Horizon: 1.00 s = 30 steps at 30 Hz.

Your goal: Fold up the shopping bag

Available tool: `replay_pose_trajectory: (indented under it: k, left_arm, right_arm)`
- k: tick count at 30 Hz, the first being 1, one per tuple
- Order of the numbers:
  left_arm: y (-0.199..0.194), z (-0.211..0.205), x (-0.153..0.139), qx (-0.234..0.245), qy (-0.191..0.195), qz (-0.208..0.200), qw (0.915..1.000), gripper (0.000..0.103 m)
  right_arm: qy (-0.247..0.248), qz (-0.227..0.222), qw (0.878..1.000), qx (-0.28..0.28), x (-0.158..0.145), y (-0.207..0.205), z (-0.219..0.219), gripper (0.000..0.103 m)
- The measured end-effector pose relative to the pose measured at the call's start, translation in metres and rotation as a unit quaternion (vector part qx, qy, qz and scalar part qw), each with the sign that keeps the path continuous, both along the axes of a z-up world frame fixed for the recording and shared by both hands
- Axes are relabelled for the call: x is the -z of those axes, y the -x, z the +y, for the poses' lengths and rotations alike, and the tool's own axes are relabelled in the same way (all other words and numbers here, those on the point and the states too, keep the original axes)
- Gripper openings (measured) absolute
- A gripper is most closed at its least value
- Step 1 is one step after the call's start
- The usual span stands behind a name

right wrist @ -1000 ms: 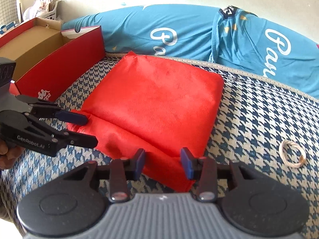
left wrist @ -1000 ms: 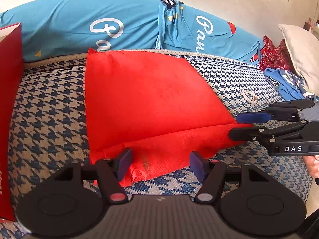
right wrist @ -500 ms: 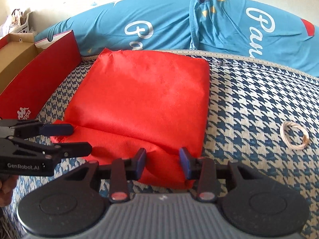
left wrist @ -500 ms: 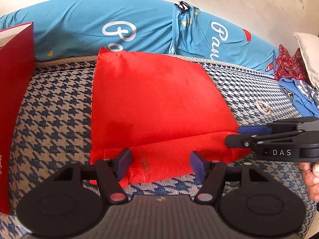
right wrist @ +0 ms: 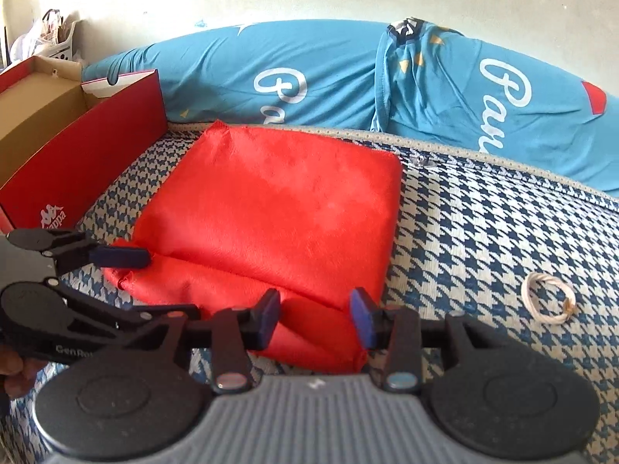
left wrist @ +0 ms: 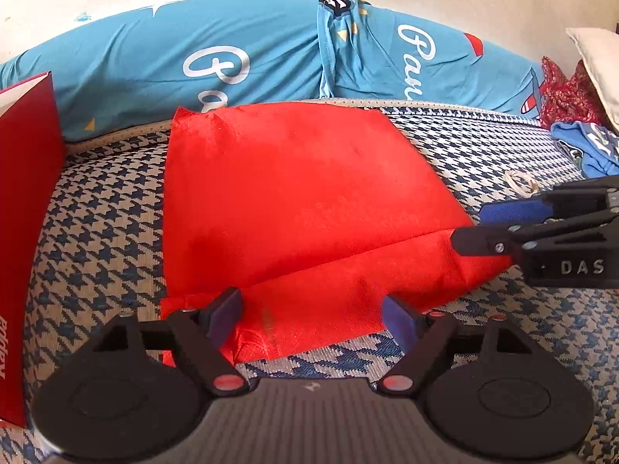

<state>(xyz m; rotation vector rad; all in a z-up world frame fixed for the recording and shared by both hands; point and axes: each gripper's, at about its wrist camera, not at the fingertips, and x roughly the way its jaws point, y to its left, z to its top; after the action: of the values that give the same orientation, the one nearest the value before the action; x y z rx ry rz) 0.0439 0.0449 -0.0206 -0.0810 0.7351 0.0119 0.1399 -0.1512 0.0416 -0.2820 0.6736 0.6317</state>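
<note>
The left gripper (left wrist: 311, 319) has just let its jaws spread wider, and the near hem of the red shopping bag (left wrist: 294, 201) now lies loose between them, touching neither pad: released, then. Over at three o'clock in the left wrist view, the right gripper (left wrist: 470, 228) comes in sideways with its jaws narrower, the bag's right corner sitting in the gap. Whether those pads actually pinch the cloth I cannot tell (the right wrist view shows red fabric between them, but no clear squeeze). My read: the near flap has been laid down and one hand is letting go, so this fold looks close to finished and the next one is yet to start.

The bag itself lies flat on the houndstooth mattress (right wrist: 483, 239), centre of both views. A crease runs across it toward the near edge, with a narrow band folded over. Its far edge reaches twelve o'clock, just short of the blue bolster (right wrist: 309, 77). The red shoebox (right wrist: 89, 147) stands at nine o'clock.
</note>
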Motion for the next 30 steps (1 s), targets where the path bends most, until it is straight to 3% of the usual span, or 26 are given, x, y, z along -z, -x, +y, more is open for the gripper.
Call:
replay_pose_trajectory:
  k: [5, 11, 15, 30]
  left_arm:
    - [0.0, 0.001, -0.001, 0.0, 0.006, 0.0, 1.0, 0.08]
    - [0.001, 0.0, 0.0, 0.001, 0.005, -0.001, 1.0, 0.08]
    - [0.002, 0.0, 0.0, 0.003, 0.006, 0.0, 1.0, 0.08]
    - [0.001, 0.012, -0.002, -0.004, 0.049, -0.006, 0.9988, 0.081]
  right_arm:
    - [0.01, -0.032, 0.999, -0.018, -0.006, 0.013, -0.006, 0.021]
    - [0.01, -0.046, 0.997, -0.057, -0.01, 0.029, 0.003, 0.019]
    - [0.032, -0.036, 0.997, -0.058, 0.002, 0.025, 0.013, 0.019]
    - [0.024, 0.009, 0.999, -0.028, 0.029, 0.004, 0.015, 0.018]
